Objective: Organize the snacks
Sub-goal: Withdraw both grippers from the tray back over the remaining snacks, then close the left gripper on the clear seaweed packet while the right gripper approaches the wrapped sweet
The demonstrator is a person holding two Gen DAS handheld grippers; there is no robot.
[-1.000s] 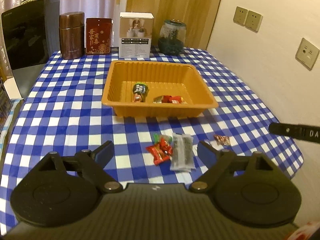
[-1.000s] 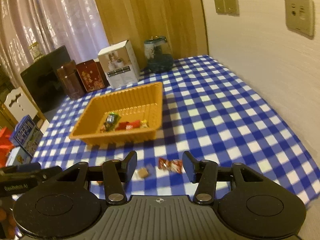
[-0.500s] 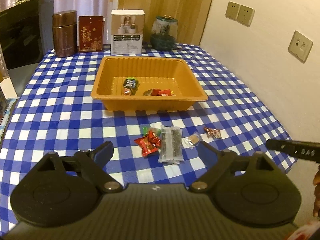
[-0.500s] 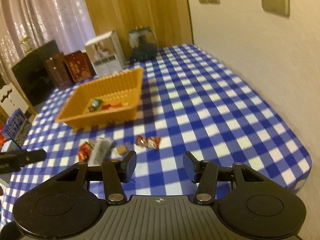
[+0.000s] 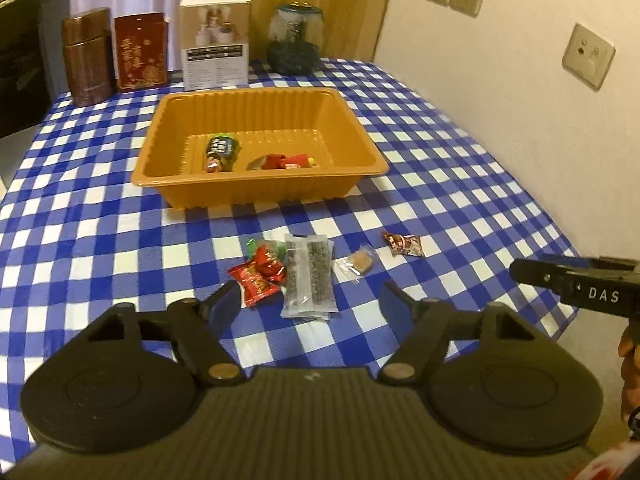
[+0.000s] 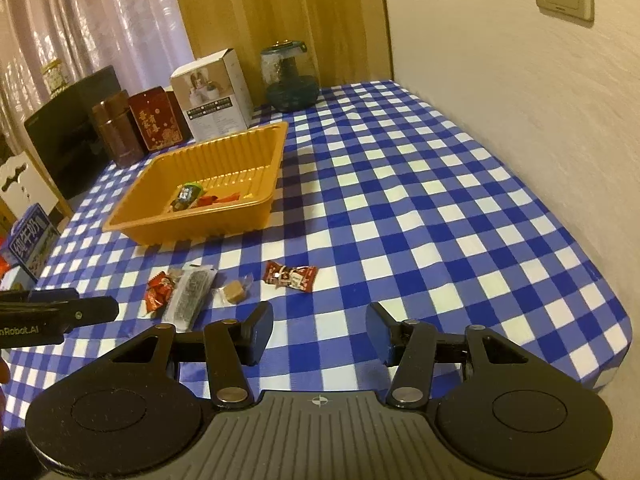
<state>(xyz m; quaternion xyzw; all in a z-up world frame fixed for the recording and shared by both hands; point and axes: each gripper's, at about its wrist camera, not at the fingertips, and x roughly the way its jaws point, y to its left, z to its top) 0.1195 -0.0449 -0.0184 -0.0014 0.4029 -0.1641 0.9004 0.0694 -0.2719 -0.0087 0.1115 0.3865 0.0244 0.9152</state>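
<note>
An orange tray [image 5: 160, 148] [image 6: 276, 168] on the blue checked cloth holds a dark green packet [image 5: 221, 151] and red wrapped sweets [image 5: 280, 161]. In front of it lie red sweets [image 5: 260, 274] [image 6: 160, 289], a grey sachet [image 5: 310, 276] [image 6: 190, 295], a tan candy in clear wrap [image 5: 359, 262] [image 6: 234, 293] and a red-brown sweet [image 5: 404, 244] [image 6: 291, 276]. My left gripper [image 5: 310, 304] is open and empty above the near table edge, just short of the sachet. My right gripper [image 6: 319, 330] is open and empty, near the red-brown sweet.
At the table's far edge stand a brown canister [image 5: 86, 62], a red tin [image 5: 140, 52], a white box [image 5: 216, 42] and a glass jar [image 5: 295, 44]. A wall with sockets runs along the right side. A black panel [image 6: 72, 136] stands at the far left.
Both grippers have pulled back and risen from the table, so more of the cloth and all loose snacks show. Both stay open and empty; no snack has moved.
</note>
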